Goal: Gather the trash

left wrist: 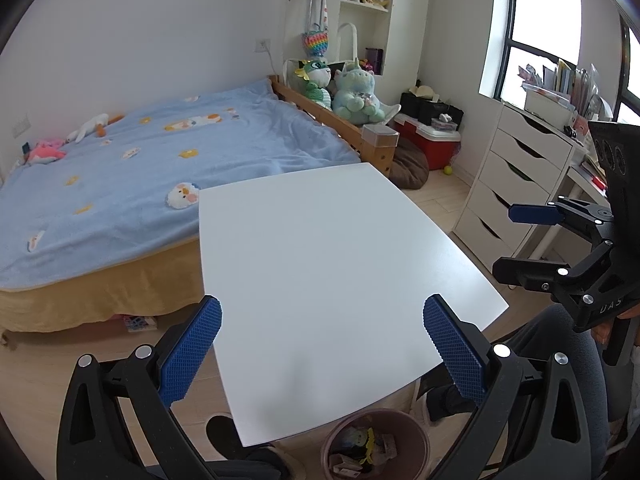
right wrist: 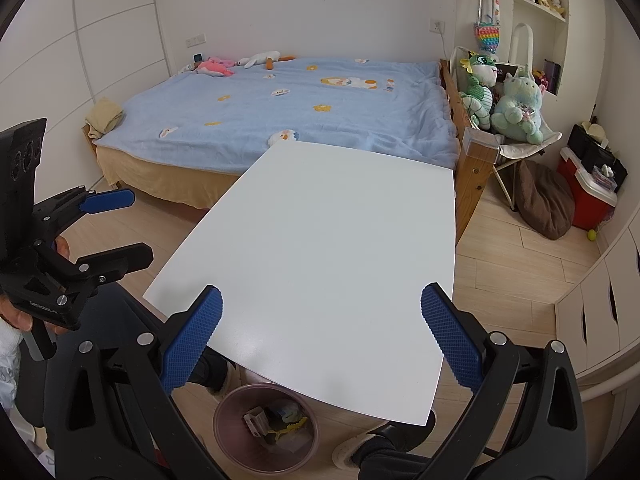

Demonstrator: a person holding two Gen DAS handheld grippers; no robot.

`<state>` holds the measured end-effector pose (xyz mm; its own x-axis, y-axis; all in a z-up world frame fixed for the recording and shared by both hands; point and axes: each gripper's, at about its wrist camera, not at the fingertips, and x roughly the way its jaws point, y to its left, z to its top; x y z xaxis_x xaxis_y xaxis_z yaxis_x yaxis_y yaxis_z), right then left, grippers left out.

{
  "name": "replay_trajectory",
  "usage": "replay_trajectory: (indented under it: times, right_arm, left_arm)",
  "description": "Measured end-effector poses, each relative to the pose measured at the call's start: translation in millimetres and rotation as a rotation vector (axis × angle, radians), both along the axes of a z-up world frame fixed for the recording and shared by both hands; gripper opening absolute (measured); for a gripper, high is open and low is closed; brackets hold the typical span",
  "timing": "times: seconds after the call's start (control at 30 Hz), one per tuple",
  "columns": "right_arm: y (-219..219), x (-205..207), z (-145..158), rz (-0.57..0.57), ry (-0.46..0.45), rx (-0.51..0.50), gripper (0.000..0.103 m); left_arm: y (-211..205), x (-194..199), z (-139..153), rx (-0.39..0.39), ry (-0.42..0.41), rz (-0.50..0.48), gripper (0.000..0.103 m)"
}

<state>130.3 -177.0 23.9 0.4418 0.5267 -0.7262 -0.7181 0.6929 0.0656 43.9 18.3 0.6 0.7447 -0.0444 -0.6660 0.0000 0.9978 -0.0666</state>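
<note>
Over the left side of the white table [left wrist: 340, 264] I hold my left gripper [left wrist: 322, 350], its blue pads [left wrist: 192, 352] spread wide with nothing between them. Below the table's near edge, on the floor, stands the bin [right wrist: 224, 444], with wrappers and scraps of trash [left wrist: 360, 446] lying inside it; my slippered feet [right wrist: 350, 452] are just beside it. Over the table's right side my right gripper [right wrist: 322, 344] hangs just as wide apart, holding nothing.
</note>
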Motion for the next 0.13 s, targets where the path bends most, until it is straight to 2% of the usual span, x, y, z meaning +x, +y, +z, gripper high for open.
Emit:
replay_trajectory:
  times: [0.13]
  right_arm:
    - [0.5,-0.6,-0.1,0.001,0.001,-0.001,0.098]
  left_arm:
    - [-0.5,-0.9,1.5,0.002,-0.012,0.004,0.097]
